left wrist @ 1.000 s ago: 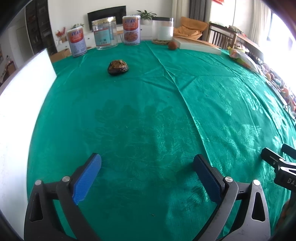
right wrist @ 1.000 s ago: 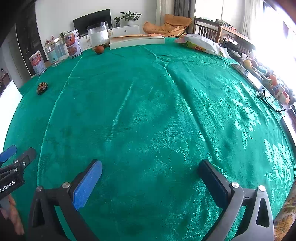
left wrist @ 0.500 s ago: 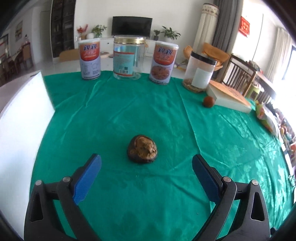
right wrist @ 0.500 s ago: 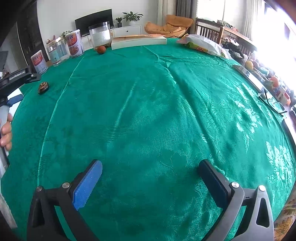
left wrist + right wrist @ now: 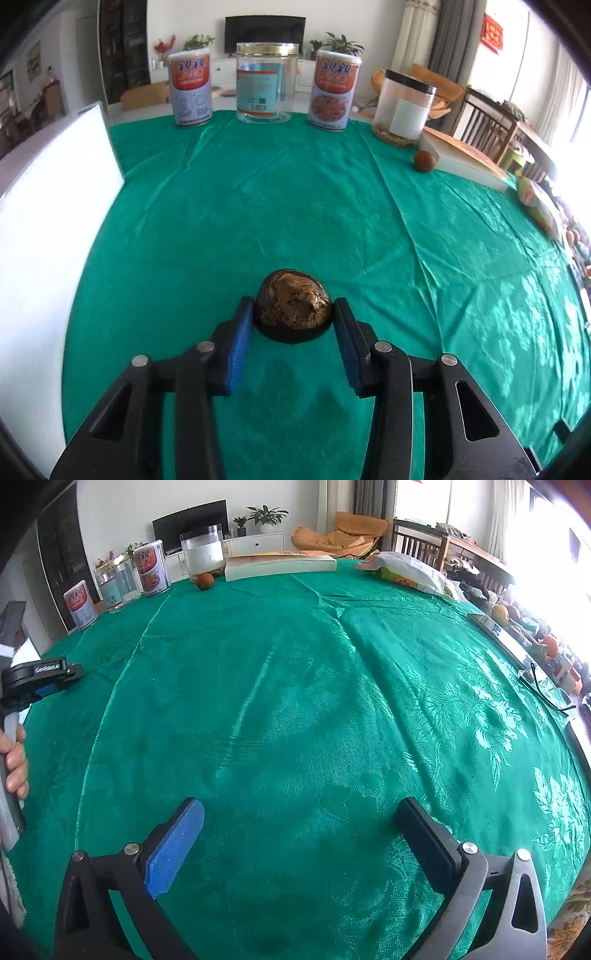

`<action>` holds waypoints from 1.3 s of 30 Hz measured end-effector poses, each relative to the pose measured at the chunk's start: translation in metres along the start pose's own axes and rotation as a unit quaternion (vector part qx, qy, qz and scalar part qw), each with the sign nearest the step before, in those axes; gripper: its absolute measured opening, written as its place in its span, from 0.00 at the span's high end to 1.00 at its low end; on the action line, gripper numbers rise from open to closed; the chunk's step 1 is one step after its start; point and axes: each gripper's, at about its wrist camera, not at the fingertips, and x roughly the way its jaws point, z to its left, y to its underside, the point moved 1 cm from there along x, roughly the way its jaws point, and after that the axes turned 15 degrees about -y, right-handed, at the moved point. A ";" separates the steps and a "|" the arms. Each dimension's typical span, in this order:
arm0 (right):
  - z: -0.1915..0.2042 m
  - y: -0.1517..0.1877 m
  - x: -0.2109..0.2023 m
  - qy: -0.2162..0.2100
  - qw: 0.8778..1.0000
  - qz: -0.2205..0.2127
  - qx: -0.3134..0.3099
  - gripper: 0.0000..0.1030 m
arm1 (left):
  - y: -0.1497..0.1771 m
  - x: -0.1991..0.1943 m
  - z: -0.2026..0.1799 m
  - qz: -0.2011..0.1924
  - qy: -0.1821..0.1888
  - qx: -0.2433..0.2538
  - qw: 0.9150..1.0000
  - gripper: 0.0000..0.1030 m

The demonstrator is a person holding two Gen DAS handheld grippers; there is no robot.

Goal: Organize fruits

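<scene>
At the far left a white board (image 5: 55,229) stands at the edge of the surface (image 5: 258,206), which carries a green cloth. Behind it, along the far edge, stand a can (image 5: 190,90), a clear jar (image 5: 266,83), a second can (image 5: 334,92) and a jar with a black lid (image 5: 402,107). In the middle, close to the camera, the left gripper (image 5: 293,319) has its fingers (image 5: 242,343) on both sides of a dark brown wrinkled fruit (image 5: 293,314) that lies on the cloth. The fingers have just been closing, with the fruit between them, and the blue pads now seem to touch its two sides, so I judge that the grasp is just made. More to the right a small round reddish fruit (image 5: 424,161) lies just beside a flat box (image 5: 461,158). The right gripper (image 5: 301,834) hangs over bare cloth with its fingers released and wide apart, holding nothing. The step in hand is picking up the first fruit. The next move probably calls for a slow lift, because the round skin can slip, and then for carrying it toward the other fruit.
</scene>
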 end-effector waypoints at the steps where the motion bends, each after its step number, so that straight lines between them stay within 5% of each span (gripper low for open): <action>1: 0.000 0.000 0.000 0.000 1.000 0.000 0.000 0.00 | 0.012 -0.012 0.001 0.003 0.010 0.007 1.000 0.57; 8: 0.000 0.000 0.000 0.003 1.000 -0.001 0.003 0.00 | 0.080 -0.051 0.015 -0.004 0.007 0.064 0.998 0.56; 9: -0.001 0.001 0.000 0.003 1.000 -0.002 0.003 0.00 | 0.083 -0.050 0.017 -0.006 0.000 0.067 0.998 0.51; 12: -0.001 0.001 -0.001 0.003 1.000 -0.002 0.003 0.00 | 0.086 -0.049 0.024 -0.010 -0.010 0.064 0.998 0.18; 20: 0.000 0.000 -0.001 -0.018 0.999 0.035 -0.011 0.00 | 0.091 -0.045 0.030 -0.006 -0.027 0.060 0.998 0.08; 22: 0.005 -0.019 0.004 -0.072 0.995 0.054 -0.036 0.02 | 0.090 -0.045 0.029 -0.004 -0.026 0.063 0.998 0.05; 29: 0.041 -0.152 0.046 -0.130 0.987 -0.031 -0.090 0.06 | 0.089 -0.043 0.029 -0.003 -0.024 0.065 0.998 0.04; 34: 0.061 -0.220 0.130 -0.162 0.983 -0.008 -0.091 0.38 | 0.087 -0.042 0.028 -0.002 -0.023 0.066 0.998 0.04; 39: 0.080 -0.263 0.182 -0.165 0.981 -0.024 -0.100 0.42 | 0.087 -0.041 0.028 -0.002 -0.023 0.065 0.998 0.03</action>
